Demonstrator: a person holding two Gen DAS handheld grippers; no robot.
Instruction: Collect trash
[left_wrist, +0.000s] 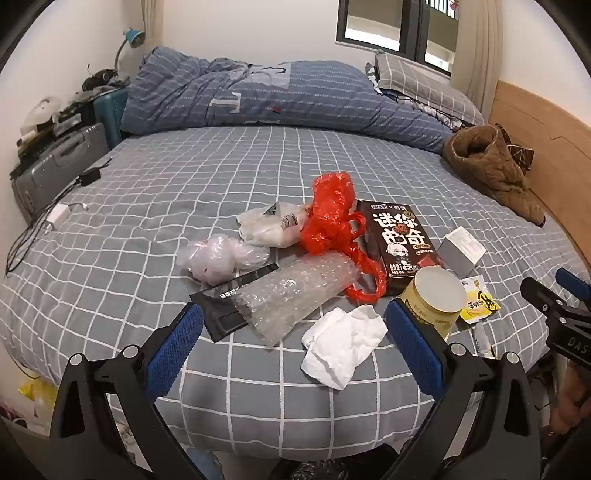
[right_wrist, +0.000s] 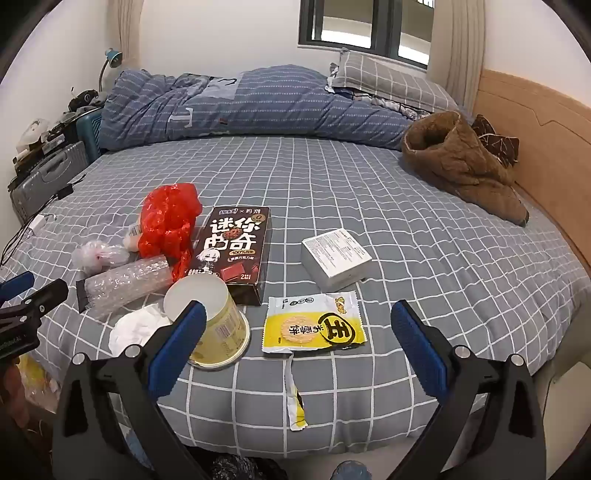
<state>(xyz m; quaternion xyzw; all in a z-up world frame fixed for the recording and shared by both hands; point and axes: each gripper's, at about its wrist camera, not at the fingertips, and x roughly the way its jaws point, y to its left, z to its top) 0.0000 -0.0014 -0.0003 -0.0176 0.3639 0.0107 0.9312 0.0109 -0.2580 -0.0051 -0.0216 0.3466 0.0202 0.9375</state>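
A bed (left_wrist: 258, 177) with a grey checked sheet carries the trash near its front edge: a dark brown cardboard biscuit box (right_wrist: 236, 251), a crumpled red plastic bag (left_wrist: 332, 214), and a yellow paper cup (right_wrist: 218, 328) lying tipped. The left gripper (left_wrist: 293, 332) and right gripper (right_wrist: 295, 332) hover above, jaws spread wide and empty.

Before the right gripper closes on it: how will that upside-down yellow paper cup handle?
The yellow cup looks like thin paper, so it probably crushes under a hard pinch. It stands on its wide rim, so likely stable when nudged. Probably light, apt to slide on the bed sheet.
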